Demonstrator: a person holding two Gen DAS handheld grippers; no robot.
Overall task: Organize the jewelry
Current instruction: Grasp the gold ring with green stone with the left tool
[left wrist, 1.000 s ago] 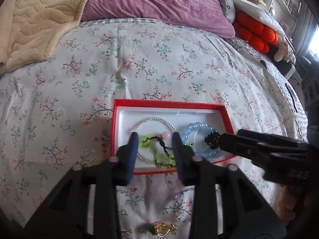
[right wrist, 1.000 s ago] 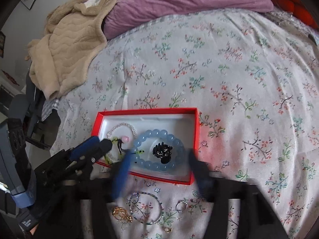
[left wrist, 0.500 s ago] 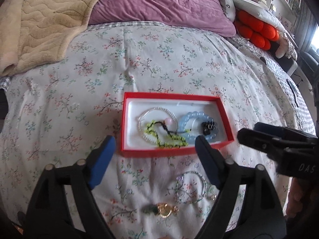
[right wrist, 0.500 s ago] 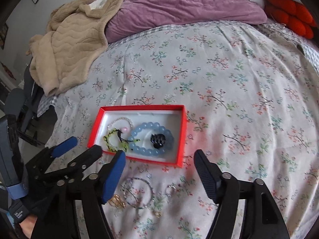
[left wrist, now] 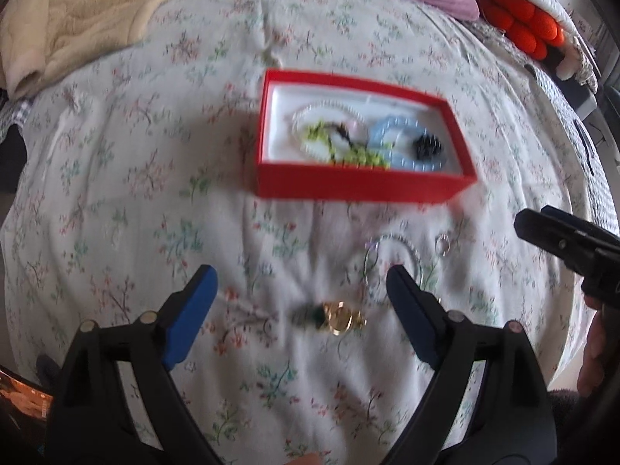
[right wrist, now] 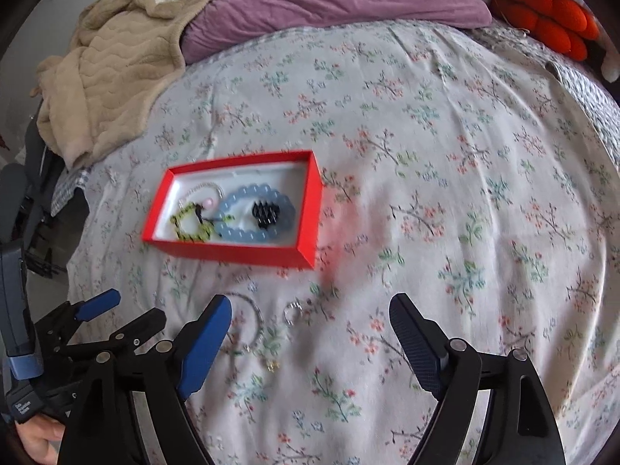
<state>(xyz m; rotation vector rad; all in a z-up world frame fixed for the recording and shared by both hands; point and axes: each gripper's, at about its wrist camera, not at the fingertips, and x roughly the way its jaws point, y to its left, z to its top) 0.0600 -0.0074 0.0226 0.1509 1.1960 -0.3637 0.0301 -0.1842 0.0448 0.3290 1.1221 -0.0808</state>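
1. In the upper middle of the left wrist view, a red box (left wrist: pixel 364 184) sits on the floral bedspread (left wrist: pixel 135 178) of the bed, well beyond the left hand-held gripper (left wrist: pixel 300 290).
2. Inside the box lie a blue bead bracelet (left wrist: pixel 391 143), a green bead bracelet (left wrist: pixel 348 153), a clear bead strand (left wrist: pixel 310 110) and a black spiky piece (left wrist: pixel 428 145).
3. The left hand-held gripper is spread wide, its jaws opening, with nothing pinched; a gold and green piece (left wrist: pixel 333 316) lies on the bedspread between its fingers, untouched.
4. A thin silver bracelet (left wrist: pixel 391 259) lies just beside its right finger, and a small ring (left wrist: pixel 443 244) lies farther right.
5. In the right wrist view, the right hand-held gripper (right wrist: pixel 310 329) at lower centre is also spread, its jaws opening, empty; the ring (right wrist: pixel 292 312) lies between its fingers nearer the left one, and the silver bracelet (right wrist: pixel 252 325) is partly hidden by that finger.
6. The red box (right wrist: pixel 232 250) lies up and left of it.
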